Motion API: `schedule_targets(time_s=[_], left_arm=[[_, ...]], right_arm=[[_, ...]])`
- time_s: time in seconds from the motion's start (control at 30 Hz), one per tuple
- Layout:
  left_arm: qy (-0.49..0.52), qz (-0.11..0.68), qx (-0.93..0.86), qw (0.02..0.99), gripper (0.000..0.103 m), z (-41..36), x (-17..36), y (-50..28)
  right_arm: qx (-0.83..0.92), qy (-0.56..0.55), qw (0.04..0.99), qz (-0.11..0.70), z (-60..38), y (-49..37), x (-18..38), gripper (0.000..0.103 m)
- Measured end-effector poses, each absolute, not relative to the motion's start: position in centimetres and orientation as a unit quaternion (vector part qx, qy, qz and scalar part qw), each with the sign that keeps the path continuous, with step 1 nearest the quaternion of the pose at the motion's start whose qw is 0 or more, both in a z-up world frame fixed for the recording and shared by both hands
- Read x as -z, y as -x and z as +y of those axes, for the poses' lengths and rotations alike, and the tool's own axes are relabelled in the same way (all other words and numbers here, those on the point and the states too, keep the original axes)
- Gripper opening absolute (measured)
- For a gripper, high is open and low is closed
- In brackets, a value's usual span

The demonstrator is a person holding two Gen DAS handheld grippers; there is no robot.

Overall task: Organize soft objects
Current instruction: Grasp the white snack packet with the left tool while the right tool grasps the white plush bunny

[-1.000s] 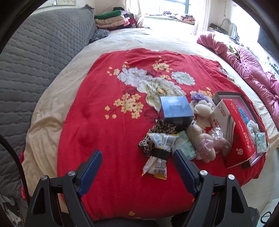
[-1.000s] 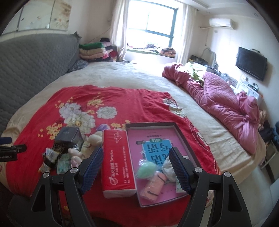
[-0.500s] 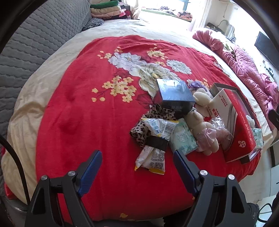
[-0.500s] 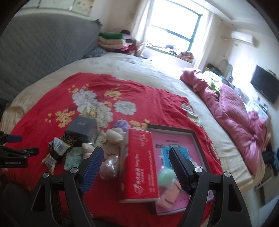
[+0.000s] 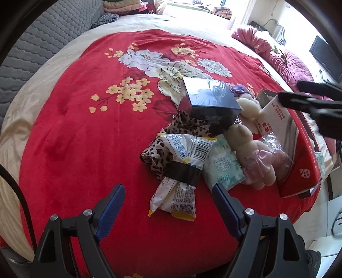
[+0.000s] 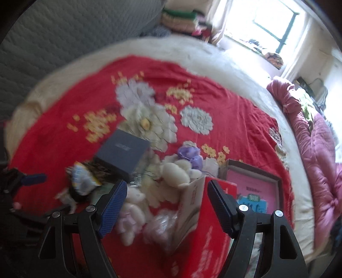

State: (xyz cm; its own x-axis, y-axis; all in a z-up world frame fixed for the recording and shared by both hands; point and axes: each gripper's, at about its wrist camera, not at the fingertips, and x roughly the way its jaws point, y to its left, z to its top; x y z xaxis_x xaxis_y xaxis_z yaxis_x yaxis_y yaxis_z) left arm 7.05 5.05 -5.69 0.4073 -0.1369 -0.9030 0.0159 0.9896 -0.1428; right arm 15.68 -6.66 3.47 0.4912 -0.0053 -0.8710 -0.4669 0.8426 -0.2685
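Note:
A heap of items lies on the red flowered blanket [image 5: 85, 132]: a snack packet with a black band [image 5: 181, 169], a leopard-print cloth [image 5: 183, 128], a pale green tissue pack [image 5: 222, 166], cream plush bears [image 5: 248, 145], and a dark blue box [image 5: 209, 100]. My left gripper [image 5: 168, 198] hangs open just above the snack packet's near end, nothing between its fingers. My right gripper [image 6: 166, 192] is open over the plush bears [image 6: 177, 173] and the red tissue box [image 6: 205, 224], touching neither. The right gripper also shows as a dark shape [image 5: 316, 102] at the left view's right edge.
A shallow brown tray with a pink sheet [image 6: 277, 179] lies right of the red tissue box. A crumpled pink quilt [image 6: 316, 154] fills the bed's right side. A grey quilted headboard [image 5: 42, 38] runs along the left. Folded clothes [image 6: 181, 19] are stacked at the back.
The left gripper has sunk toward the snack packet, which looms larger. The right gripper swung left from over the tray to over the plush bears and rolled; it has entered the left view.

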Motion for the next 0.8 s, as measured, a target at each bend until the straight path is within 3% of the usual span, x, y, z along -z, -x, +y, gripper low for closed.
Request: schedule_targets(time_s=[0.3,0.57,0.7,0.8], left_arm=[[0.107,0.563,0.057,0.818,0.083,6.5,6.9,-8.2],[0.125,0.568,0.062,0.811,0.083,7.4,7.7,-8.9],[0.124,0.568,0.086,0.809,0.083,6.8,7.8,-9.1],[0.113,0.575,0.077,0.807,0.083,6.5,8.4,-9.5]], right_arm=[[-0.135,0.418,0.734,0.518,-4.0,-19.0,4.4,0.078],[-0.144,0.454,0.711,0.518,-4.0,-20.8,7.5,0.076],[-0.146,0.438,0.716,0.523,-4.4,-21.5,7.9,0.049],[-0.144,0.409,0.735,0.522,-5.0,-21.8,7.6,0.044]])
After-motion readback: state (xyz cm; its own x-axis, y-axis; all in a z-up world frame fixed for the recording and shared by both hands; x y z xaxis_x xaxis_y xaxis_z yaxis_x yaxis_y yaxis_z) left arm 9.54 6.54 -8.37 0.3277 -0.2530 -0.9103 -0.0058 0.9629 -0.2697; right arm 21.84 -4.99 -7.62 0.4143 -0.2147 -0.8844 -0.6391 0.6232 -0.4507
